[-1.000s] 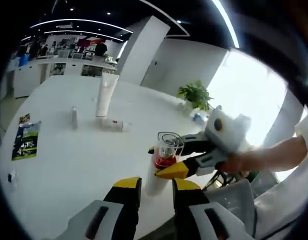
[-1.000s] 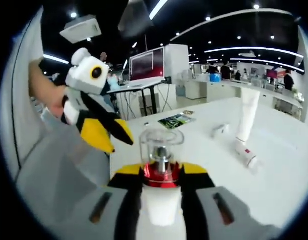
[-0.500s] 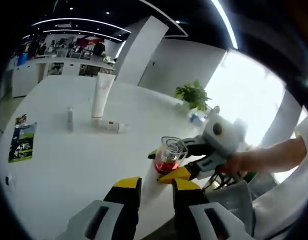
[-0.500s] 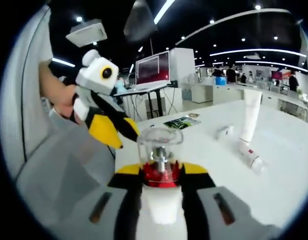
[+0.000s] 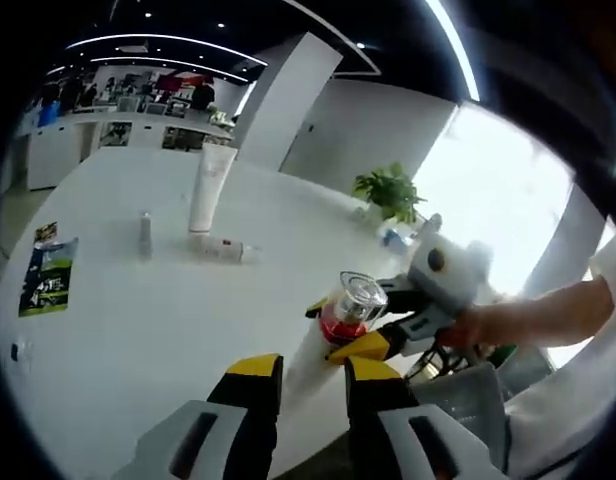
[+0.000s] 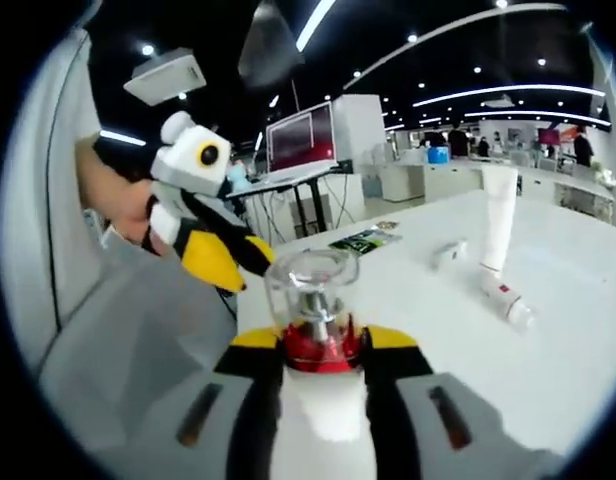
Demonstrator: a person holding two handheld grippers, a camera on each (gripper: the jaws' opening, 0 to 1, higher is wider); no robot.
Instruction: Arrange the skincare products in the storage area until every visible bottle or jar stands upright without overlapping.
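The white worktop (image 5: 138, 330) spans the left gripper view. A tall tube (image 5: 208, 188) stands upright at upper left; a small bottle (image 5: 228, 250) lies flat just beside it, not yet righted. The right gripper (image 6: 323, 345) clamps a pump bottle (image 6: 313, 300) at centre. The left gripper (image 5: 313, 375) is empty, jaws slightly apart. The pump bottle's base is hidden.

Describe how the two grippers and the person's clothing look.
Each gripper has grey moulded bodies with black slots, black jaws and yellow tips: the left gripper and the right gripper match. Seen from the other view, each carries a white housing. The person wears a pale sleeve and light grey clothing.
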